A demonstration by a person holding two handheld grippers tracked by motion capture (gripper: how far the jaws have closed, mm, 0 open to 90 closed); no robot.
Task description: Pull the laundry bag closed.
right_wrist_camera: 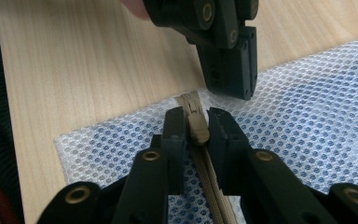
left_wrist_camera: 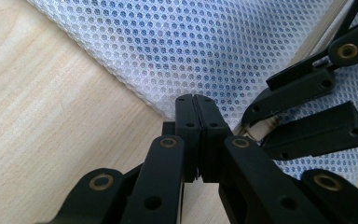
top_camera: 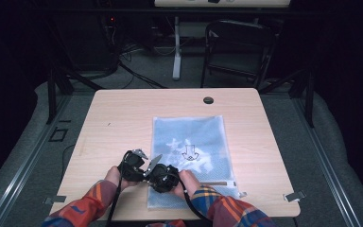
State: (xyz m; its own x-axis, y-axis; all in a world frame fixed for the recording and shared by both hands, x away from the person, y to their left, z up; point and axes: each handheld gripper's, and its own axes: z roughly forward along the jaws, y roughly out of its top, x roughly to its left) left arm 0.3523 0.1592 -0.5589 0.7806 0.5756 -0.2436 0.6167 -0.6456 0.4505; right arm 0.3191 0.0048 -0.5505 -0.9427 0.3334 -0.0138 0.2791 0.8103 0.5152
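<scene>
high: above, forward-down | tongs views: close, share mesh bag (left_wrist_camera: 177, 51) edge

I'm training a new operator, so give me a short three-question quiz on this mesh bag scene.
1. True or false: the mesh bag lies flat on the table.
2. What sits between the jaws of the right gripper? A. the zipper slider B. a pen C. nothing
3. Are the jaws of the left gripper open or shut, and where are their tips?

Key
1. True.
2. A.
3. Shut, with the tips at the bag's edge, close to the end of the zipper.
</scene>
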